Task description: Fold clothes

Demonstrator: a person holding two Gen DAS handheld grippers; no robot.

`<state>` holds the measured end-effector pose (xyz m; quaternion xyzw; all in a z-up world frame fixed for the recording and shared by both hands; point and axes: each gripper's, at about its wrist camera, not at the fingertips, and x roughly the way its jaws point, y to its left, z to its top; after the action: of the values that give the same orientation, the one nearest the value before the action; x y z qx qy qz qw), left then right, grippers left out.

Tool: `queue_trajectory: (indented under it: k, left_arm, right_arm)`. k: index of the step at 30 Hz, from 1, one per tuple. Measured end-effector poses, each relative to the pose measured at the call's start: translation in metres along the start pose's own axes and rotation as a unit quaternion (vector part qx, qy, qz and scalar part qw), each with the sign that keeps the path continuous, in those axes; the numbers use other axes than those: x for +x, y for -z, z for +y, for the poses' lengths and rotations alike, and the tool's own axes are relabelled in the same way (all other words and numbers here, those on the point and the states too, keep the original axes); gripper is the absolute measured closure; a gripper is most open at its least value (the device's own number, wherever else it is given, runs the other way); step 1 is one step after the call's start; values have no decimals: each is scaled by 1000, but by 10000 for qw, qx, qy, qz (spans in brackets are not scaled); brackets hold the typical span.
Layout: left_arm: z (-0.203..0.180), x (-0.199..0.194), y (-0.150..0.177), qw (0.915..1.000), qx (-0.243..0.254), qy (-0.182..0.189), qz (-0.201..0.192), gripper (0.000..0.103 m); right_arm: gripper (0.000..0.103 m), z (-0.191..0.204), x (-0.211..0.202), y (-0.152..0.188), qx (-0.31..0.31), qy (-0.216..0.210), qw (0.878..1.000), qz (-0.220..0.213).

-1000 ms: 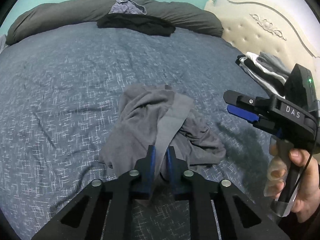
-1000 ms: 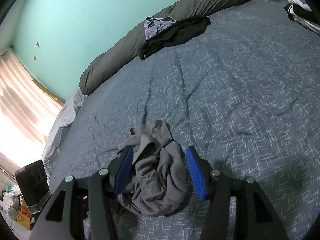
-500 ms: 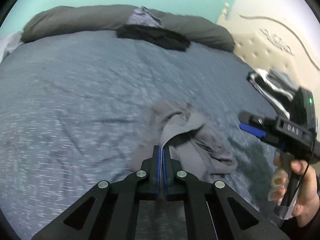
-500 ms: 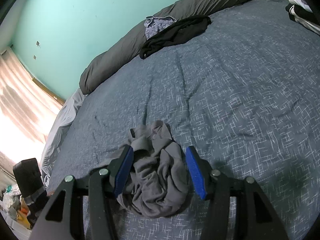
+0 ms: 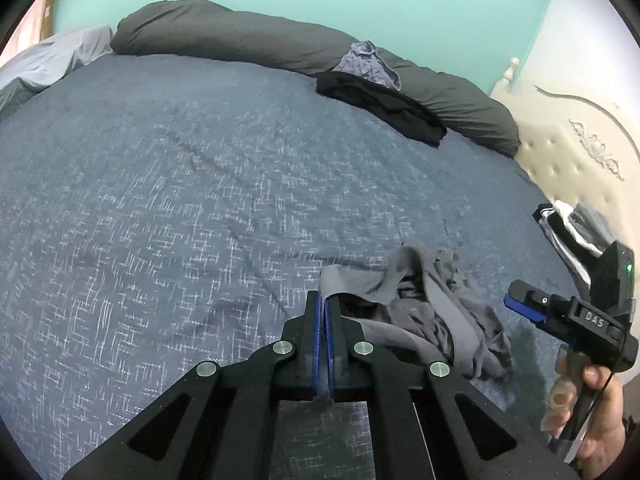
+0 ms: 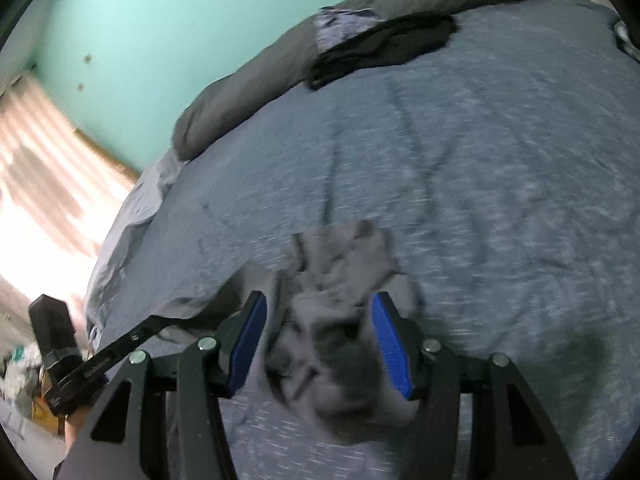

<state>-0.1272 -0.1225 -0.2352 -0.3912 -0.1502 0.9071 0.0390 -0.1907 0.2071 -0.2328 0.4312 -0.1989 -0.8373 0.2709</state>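
The left claw [image 5: 323, 304], now clamped on the grey garment's [image 5: 436, 320] waistband, is dragging it sideways across the bed [image 5: 200, 200] for spreading; the right claw [image 6: 318, 340] is hovering open.

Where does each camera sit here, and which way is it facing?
Left wrist: on the left gripper, looking across the bed toward the teal wall; its fingers clamp the gray garment; the right gripper and hand show at right.
Right wrist: on the right gripper, open, looking down on the gray garment; the left gripper enters at left.
Shared: garment, bed, black clothing, dark bolster.
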Motion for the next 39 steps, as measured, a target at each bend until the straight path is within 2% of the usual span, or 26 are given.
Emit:
queue_trajectory:
  k: [5, 12, 13, 14, 16, 17, 18, 22, 26, 29, 30, 31, 32, 34, 37, 38, 39]
  left_arm:
    - [8, 6, 2, 9999, -104, 50, 114, 101]
    - [4, 5, 7, 9997, -66, 200, 142, 101]
    - [3, 6, 7, 9996, -57, 210, 155, 101]
    - [3, 7, 7, 9995, -66, 233, 178, 101]
    - [4, 8, 9, 9994, -99, 266, 213, 101]
    - [4, 8, 9, 9994, -102, 253, 221, 101]
    - [4, 9, 9, 9994, -109, 234, 219, 101]
    - [4, 11, 10, 9994, -121, 211, 252, 101]
    - [2, 13, 11, 9994, -59, 183, 280, 101]
    - [2, 14, 9, 9995, -78, 162, 248, 101]
    - [3, 14, 9, 9996, -87, 147, 241, 101]
    - [3, 15, 9, 9996, -100, 142, 242, 101]
    - [4, 16, 10, 9995, -112, 142, 244, 101]
    - [3, 16, 10, 9995, -115, 141, 245, 101]
    - [2, 16, 10, 9996, -89, 141, 242, 101]
    - [2, 17, 10, 9996, -88, 142, 246, 101]
    - [2, 17, 10, 9995, -92, 143, 248, 101]
  right_arm:
    - [47, 31, 21, 6, -501, -226, 9978, 379]
    - [49, 50, 46, 20, -1027, 65, 9899, 970]
    - [53, 48, 48, 22, -997, 63, 9897, 1027]
    - [64, 46, 50, 23, -967, 58, 9895, 1072]
    - [73, 42, 50, 22, -878, 6, 9900, 1102]
    - [83, 40, 50, 21, -822, -24, 9905, 1105]
    - [88, 39, 48, 20, -777, -38, 9912, 1071]
    - [97, 37, 37, 14, -772, -61, 9934, 849]
    - [97, 32, 31, 5, -674, -104, 9952, 698]
    - [96, 31, 32, 3, -614, -163, 9947, 805]
    - [93, 33, 33, 4, -605, -216, 9939, 893]
    - [87, 36, 35, 6, -597, -269, 9930, 980]
    - [65, 38, 36, 7, -605, -310, 9921, 1054]
    - [42, 46, 41, 12, -777, -259, 9899, 1161]
    - [42, 49, 46, 18, -1027, -27, 9869, 1244]
    - [48, 49, 47, 19, -1103, 60, 9859, 1260]
    - [66, 49, 49, 21, -1179, 147, 9847, 1276]
